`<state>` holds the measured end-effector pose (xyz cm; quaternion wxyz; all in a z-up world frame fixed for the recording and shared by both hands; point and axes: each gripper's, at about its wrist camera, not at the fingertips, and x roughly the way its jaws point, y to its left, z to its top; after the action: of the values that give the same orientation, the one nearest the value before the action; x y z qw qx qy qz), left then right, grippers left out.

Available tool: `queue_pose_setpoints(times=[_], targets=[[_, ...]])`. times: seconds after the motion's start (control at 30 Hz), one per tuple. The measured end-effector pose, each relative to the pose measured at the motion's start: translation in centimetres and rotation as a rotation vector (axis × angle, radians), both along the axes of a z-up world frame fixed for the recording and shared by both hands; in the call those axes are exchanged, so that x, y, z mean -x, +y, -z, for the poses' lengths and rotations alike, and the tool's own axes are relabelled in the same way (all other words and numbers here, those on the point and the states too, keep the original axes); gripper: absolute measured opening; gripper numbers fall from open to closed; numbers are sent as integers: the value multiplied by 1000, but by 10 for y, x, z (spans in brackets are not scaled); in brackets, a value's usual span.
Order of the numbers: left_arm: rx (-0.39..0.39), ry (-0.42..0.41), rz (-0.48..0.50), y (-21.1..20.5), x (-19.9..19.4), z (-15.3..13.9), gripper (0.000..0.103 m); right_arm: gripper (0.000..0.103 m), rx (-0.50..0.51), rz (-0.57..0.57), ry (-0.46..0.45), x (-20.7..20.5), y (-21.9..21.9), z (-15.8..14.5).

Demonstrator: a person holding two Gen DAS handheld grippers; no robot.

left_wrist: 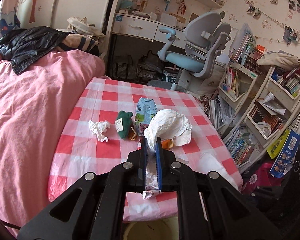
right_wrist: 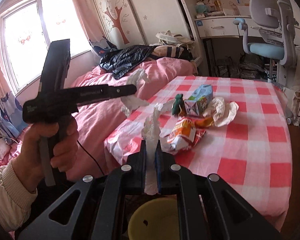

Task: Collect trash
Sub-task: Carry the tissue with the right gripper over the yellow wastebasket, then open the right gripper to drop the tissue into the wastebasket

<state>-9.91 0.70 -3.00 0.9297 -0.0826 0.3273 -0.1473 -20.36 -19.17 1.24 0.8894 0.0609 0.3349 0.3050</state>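
Note:
In the left wrist view my left gripper [left_wrist: 151,142] is shut on a crumpled white tissue [left_wrist: 166,123] that bulges out past the fingertips, above the checked table [left_wrist: 102,152]. The right wrist view shows my right gripper [right_wrist: 151,143] shut on another white tissue [right_wrist: 152,127] near the table's front left corner. On the table lie a small tissue wad [left_wrist: 99,128], a green soft item [left_wrist: 123,124], a blue carton [left_wrist: 146,111], an orange snack bag [right_wrist: 183,138] and a white paper sheet [right_wrist: 224,110]. A hand holds the left gripper [right_wrist: 135,89] over the bed, its tissue [right_wrist: 132,101] dangling.
A yellow bin [right_wrist: 156,218] stands on the floor below the table's near edge, under both grippers. A pink bed [left_wrist: 30,110] with a black jacket [left_wrist: 28,44] lies left of the table. A blue desk chair [left_wrist: 192,60] and crowded book racks [left_wrist: 260,108] stand behind and to the right.

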Motion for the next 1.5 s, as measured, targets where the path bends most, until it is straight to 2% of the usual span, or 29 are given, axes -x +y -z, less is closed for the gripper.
queue_pose_setpoints(times=[0.1,0.23,0.33,0.43,0.53,0.6,0.87,0.9,0.97,1.03,1.07,1.17,1.27,1.37,1.5], targets=[[3,15,4,-2,16,7,8,10,30,-19,55,16,4,18],[-11,57,27,-12,34,21,8,10,84,-34,178,31,11,56],[-31,93,55,-24,46,34,8,10,135,-47,266,32,18,81],[-63,133,79,-37,59,48,8,12,202,-51,307,30,23,97],[-99,176,97,-48,71,63,8,24,248,-29,342,27,21,108],[-122,198,101,-52,75,70,8,45,268,-5,347,25,18,111],[-173,336,112,-57,78,100,9,64,289,130,315,18,-7,104],[-187,350,115,-59,79,103,12,67,283,151,308,18,-11,103],[-205,371,118,-61,80,108,35,70,262,206,290,17,-21,100],[-230,357,102,-63,83,107,50,73,235,264,277,16,-35,96],[-239,344,98,-64,84,105,54,73,216,293,274,15,-42,94],[-253,307,79,-63,86,99,63,73,165,357,265,12,-54,88],[-251,233,47,-61,88,85,70,76,138,391,242,14,-61,84],[-247,139,-19,-56,91,69,81,78,150,391,225,14,-57,85],[-219,77,-104,-43,90,54,87,79,191,364,224,13,-49,88]])
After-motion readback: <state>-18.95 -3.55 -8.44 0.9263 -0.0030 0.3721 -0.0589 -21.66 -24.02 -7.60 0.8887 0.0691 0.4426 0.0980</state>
